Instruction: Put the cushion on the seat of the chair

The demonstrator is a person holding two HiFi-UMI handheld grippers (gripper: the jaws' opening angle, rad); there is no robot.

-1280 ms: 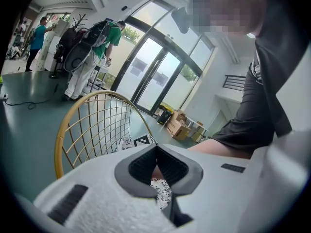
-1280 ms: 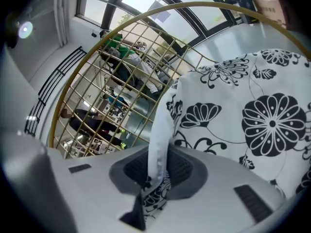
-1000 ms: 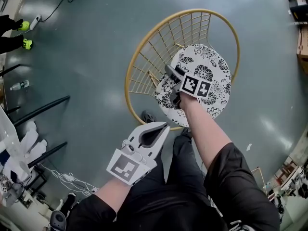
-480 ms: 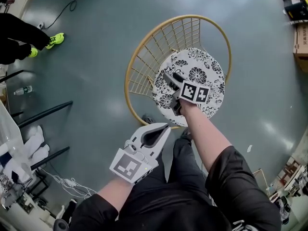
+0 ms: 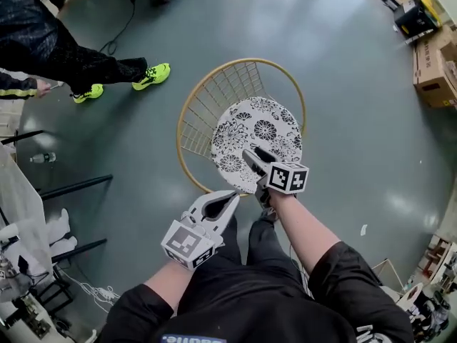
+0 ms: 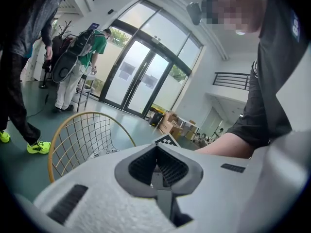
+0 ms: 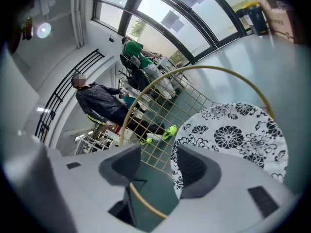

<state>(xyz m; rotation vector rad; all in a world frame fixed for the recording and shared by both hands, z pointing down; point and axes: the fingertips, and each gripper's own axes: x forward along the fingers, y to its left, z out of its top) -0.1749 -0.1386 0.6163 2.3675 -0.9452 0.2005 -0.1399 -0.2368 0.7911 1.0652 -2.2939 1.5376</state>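
Now that our right gripper [image 5: 258,156] has let go and pulled back, jaws wide apart, the cushion [image 5: 258,140] lies on the chair [image 5: 241,61] seat. Our left gripper [image 5: 232,197] is closed, empty. Job looks done.

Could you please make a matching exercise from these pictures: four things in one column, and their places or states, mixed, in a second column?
1. cushion
2. left gripper
3. right gripper
4. cardboard box

A. jaws apart, holding nothing
B. at the head view's right edge
C. lying on the seat of the wire chair
D. jaws together, holding nothing

Pairs: 1-C, 2-D, 3-A, 4-B.
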